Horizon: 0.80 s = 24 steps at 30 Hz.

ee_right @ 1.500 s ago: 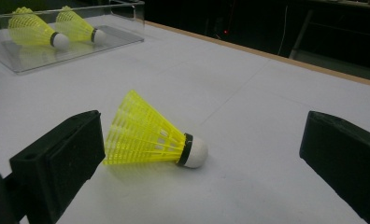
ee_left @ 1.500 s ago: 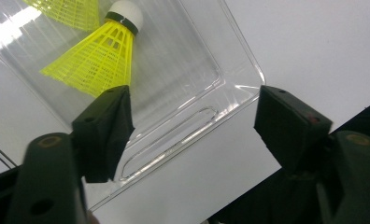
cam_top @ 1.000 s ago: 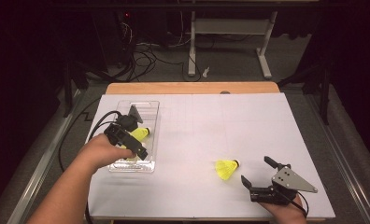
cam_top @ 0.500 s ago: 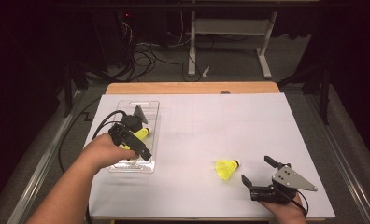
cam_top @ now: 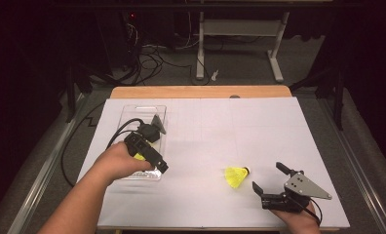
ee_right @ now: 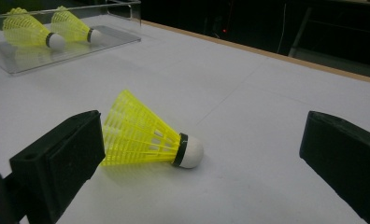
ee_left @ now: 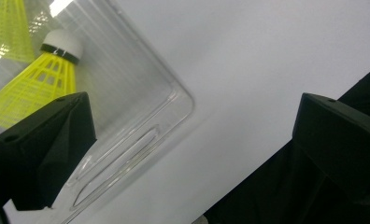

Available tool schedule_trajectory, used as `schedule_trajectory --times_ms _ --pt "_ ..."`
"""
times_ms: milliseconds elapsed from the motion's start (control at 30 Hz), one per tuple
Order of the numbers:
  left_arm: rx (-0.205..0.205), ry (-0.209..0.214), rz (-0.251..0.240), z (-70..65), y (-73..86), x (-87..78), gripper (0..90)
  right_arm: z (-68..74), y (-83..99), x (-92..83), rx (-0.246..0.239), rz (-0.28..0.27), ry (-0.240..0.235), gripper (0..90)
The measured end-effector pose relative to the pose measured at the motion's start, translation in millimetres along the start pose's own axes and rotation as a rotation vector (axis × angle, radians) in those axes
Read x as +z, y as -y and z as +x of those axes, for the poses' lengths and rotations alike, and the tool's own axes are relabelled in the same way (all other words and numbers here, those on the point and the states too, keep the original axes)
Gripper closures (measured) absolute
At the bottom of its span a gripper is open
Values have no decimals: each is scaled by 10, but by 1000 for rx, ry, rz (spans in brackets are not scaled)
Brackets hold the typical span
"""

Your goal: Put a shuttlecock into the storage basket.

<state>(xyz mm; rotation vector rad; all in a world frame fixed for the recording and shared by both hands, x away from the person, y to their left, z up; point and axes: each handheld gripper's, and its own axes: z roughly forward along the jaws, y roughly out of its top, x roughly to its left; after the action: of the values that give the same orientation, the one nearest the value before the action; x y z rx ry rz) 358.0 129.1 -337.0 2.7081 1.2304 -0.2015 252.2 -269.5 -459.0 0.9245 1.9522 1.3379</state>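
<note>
High view: white table (cam_top: pixel 210 122) w/ wide bare room mid and far side. Clear plastic tray (cam_top: pixel 132 114) near left edge; left gripper (cam_top: pixel 158 165) over its near corner, jaws apart, holding nothing. Right gripper (cam_top: pixel 265 176) near front edge, jaws apart, just beside a yellow shuttlecock (cam_top: pixel 236 176) lying on its side.

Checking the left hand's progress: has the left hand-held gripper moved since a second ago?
Yes. The left hand-held gripper slid along the clear tray toward its near end.
</note>
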Motion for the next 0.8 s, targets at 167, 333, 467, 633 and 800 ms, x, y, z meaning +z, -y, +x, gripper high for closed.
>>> schedule_trajectory --times_ms 167,333,467,633,800 --pt "29 -3 3 -117 -78 11 7 2 -8 9 2 -6 0 7" --pt "56 -2 5 -207 -161 22 8 0 -14 5 2 -8 2 7" --pt "75 -3 7 -278 -219 45 12 -8 -4 -4 3 -4 3 7" --pt "95 4 10 -356 -291 74 14 -15 -2 -24 10 -2 2 11" --pt "97 1 15 -361 -311 96 14 -34 1 -41 26 6 -4 40"
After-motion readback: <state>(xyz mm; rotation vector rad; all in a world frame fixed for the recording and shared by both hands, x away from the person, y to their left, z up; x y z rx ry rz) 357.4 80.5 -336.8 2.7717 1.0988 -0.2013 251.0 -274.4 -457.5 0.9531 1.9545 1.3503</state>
